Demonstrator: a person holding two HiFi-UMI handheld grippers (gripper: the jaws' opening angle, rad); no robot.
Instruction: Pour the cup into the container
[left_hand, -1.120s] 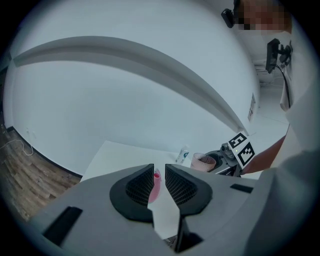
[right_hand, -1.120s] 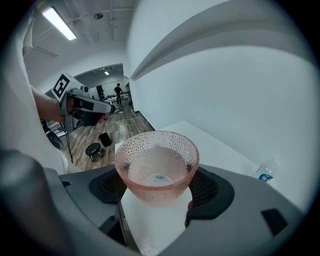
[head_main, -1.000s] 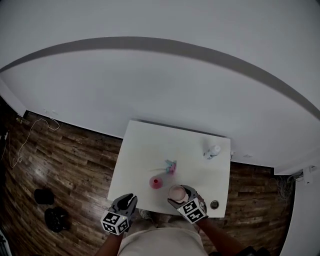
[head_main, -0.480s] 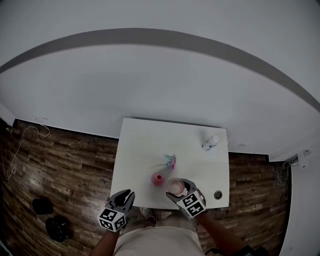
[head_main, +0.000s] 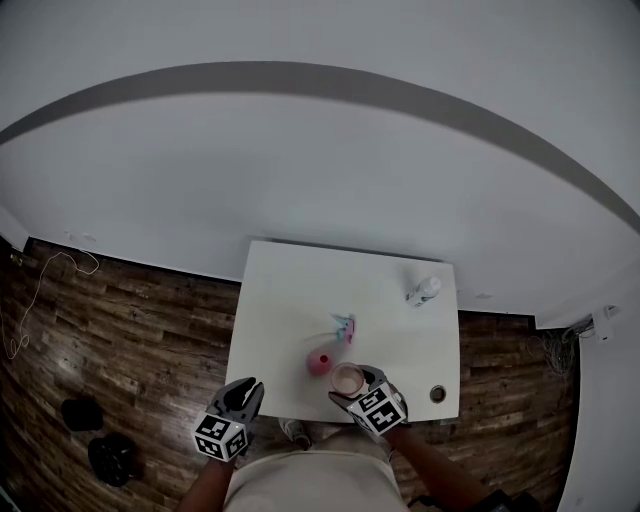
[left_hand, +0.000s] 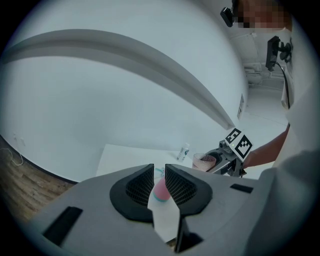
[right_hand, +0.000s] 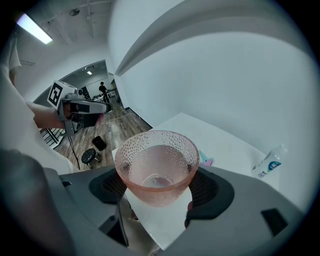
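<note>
Spillage is the main worry from here. The cup (right_hand: 156, 167) is a dimpled pink glass that seems to hold some clear liquid (the level is hard to read through the pattern), and it is gripped only across its lower sides. If it is tipped too quickly, or before its rim is over the container (head_main: 318, 362), the contents would land on the white table (head_main: 300, 290). The container is small and pink, low in the middle of the head view. It stands just to the left of the cup, so the target is narrow and a wide stream would likely miss it. The glass could also slip or turn between the pads as it tilts, since smooth glass gives them little to bite on. A knock from the cup or a jaw could push the light-looking container over.

The right gripper (right_hand: 156, 186) is pinching the cup, one jaw pressed against each side. The cup sits upright, above the near edge of the table at lower centre of the head view. The left gripper (left_hand: 159, 173) hangs off the table's lower left corner, well apart from everything. Its jaws stand with only a narrow slit between them and nothing is in it; the container shows through the slit far behind. A small bottle (head_main: 423, 291) lies at the table's upper right.
</note>
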